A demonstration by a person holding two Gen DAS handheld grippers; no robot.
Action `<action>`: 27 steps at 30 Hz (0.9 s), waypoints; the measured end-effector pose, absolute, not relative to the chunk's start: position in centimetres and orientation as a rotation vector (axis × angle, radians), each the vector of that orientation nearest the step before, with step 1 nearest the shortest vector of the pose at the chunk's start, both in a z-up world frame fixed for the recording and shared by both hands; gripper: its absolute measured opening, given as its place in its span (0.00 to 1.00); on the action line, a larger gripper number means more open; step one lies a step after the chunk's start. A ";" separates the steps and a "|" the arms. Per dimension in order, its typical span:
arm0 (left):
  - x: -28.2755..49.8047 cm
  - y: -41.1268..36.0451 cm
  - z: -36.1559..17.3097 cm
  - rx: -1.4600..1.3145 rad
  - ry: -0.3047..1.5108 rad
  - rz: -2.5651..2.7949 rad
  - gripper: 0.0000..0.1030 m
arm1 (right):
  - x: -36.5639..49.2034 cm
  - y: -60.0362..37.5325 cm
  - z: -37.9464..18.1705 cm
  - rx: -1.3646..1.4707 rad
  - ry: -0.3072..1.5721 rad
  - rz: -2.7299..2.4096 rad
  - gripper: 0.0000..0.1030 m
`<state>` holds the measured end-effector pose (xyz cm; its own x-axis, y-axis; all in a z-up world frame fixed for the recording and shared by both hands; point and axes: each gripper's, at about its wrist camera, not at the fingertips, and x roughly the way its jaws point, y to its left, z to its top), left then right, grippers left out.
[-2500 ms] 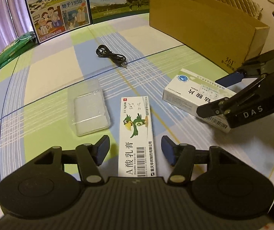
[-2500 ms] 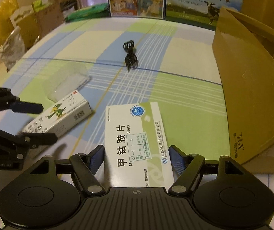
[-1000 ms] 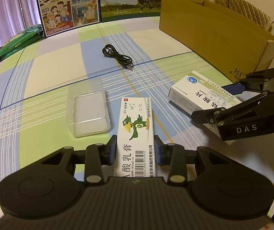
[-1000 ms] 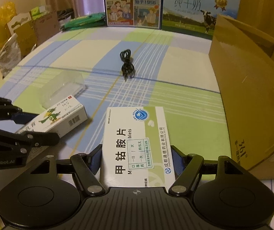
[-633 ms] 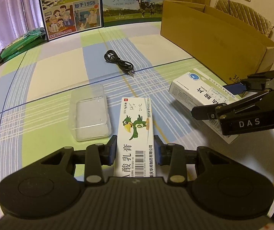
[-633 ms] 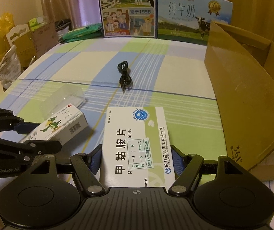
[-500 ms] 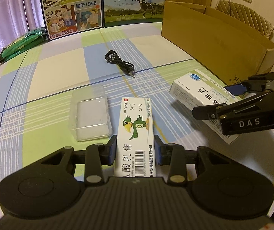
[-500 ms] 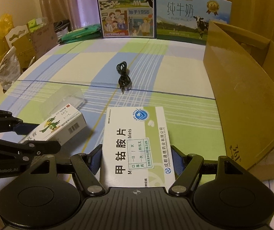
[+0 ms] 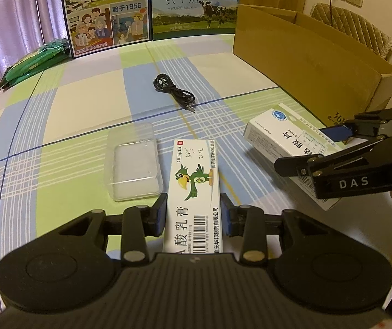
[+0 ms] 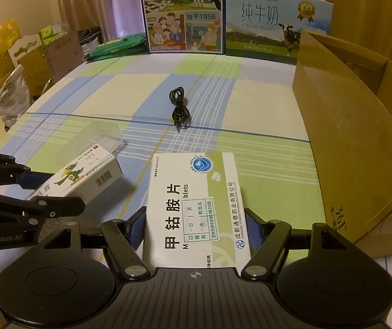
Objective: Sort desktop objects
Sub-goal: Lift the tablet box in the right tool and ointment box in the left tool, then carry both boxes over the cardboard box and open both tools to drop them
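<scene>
My left gripper (image 9: 193, 215) is shut on a long white ointment box with a green parrot (image 9: 194, 186). The box is held a little above the checked tablecloth and tilts in the right wrist view (image 10: 86, 176), where the left gripper (image 10: 64, 189) shows at the left edge. My right gripper (image 10: 195, 227) is shut on a white-and-green tablet box (image 10: 193, 205). That box hangs just off the cloth at the right of the left wrist view (image 9: 286, 134), between the right gripper's fingers (image 9: 292, 164).
An open cardboard box (image 9: 319, 63) (image 10: 346, 137) stands along the right side. A clear plastic case (image 9: 134, 164) lies left of the ointment box. A coiled black cable (image 9: 172, 89) lies mid-table. Two milk cartons (image 9: 196, 2) and green packets (image 9: 37, 60) line the back.
Both grippers closed on their boxes after standing open around them. Over the last second both boxes have risen slightly off the cloth.
</scene>
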<state>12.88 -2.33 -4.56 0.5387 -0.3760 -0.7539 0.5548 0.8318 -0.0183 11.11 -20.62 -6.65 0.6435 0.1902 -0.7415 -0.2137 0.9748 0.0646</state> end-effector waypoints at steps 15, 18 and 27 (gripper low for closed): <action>12.6 -2.4 -4.2 0.215 0.836 -0.563 0.32 | 11.1 -20.9 -6.2 -0.013 0.820 0.224 0.66; 12.5 -2.6 -3.4 0.202 0.818 -0.571 0.32 | 10.8 -20.9 -5.5 -0.018 0.796 0.226 0.66; 11.5 -4.6 0.2 0.186 0.772 -0.578 0.32 | 10.0 -22.1 -1.0 0.011 0.714 0.210 0.66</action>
